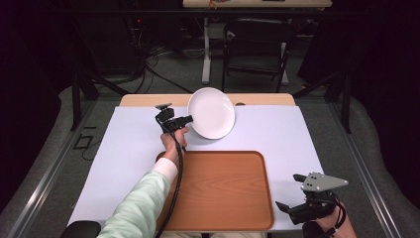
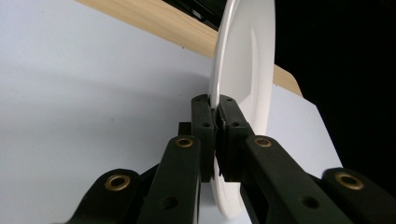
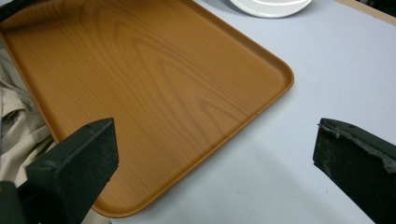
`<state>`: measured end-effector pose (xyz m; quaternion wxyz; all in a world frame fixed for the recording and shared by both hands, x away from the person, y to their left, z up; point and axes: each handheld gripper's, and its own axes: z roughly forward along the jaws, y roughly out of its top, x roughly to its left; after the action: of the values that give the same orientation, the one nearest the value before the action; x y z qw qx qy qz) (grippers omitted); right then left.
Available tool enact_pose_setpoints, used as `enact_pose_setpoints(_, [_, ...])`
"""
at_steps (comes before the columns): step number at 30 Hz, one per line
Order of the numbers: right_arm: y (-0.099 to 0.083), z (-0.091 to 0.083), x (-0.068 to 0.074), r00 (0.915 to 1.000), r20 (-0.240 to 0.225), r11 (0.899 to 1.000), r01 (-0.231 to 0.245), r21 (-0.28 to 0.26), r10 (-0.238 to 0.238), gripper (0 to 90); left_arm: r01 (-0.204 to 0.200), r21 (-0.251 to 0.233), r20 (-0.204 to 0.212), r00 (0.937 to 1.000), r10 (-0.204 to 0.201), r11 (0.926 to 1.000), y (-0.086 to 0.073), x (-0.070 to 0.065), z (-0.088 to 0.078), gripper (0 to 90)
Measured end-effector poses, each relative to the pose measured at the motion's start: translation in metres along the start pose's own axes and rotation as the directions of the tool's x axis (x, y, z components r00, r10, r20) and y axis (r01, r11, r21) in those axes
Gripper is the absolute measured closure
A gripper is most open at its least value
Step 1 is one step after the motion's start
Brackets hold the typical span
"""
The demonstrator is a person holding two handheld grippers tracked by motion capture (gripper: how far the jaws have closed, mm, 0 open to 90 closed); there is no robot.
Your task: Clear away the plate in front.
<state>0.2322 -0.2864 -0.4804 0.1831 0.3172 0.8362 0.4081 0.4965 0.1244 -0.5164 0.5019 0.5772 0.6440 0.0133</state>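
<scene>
A white plate (image 1: 211,112) is lifted and tilted over the far middle of the table, with my left gripper (image 1: 188,118) shut on its left rim. In the left gripper view the plate (image 2: 245,65) stands on edge and its rim is pinched between the two black jaws of the left gripper (image 2: 216,109). A wooden tray (image 1: 223,191) lies flat at the near middle. My right gripper (image 1: 289,194) hovers at the near right, beside the tray's right edge, open. In the right gripper view the tray (image 3: 149,79) lies ahead of the wide-apart jaws of the right gripper (image 3: 215,149), and the plate's edge (image 3: 271,7) shows at the top.
A pale lilac mat (image 1: 124,148) covers the table, with a wooden strip (image 1: 148,100) along the far edge. A black chair (image 1: 255,47) and cables stand beyond the table. A person's sleeve in light green (image 1: 138,208) reaches in from the near left.
</scene>
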Motion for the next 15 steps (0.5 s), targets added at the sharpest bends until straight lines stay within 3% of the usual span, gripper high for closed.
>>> enact_pose_setpoints(10, [0.0,0.0,0.0,1.0,0.0,1.0,-0.001,-0.002,0.001,0.0,-0.07,0.027,0.017,0.9974,0.07,0.9972,0.007,-0.01,-0.002,87.2])
enact_pose_setpoints(15, [0.0,0.0,0.0,1.0,-0.001,1.0,-0.003,0.001,0.003,0.0,-0.136,0.024,0.028,0.9904,0.135,0.9905,0.016,-0.02,-0.01,87.3])
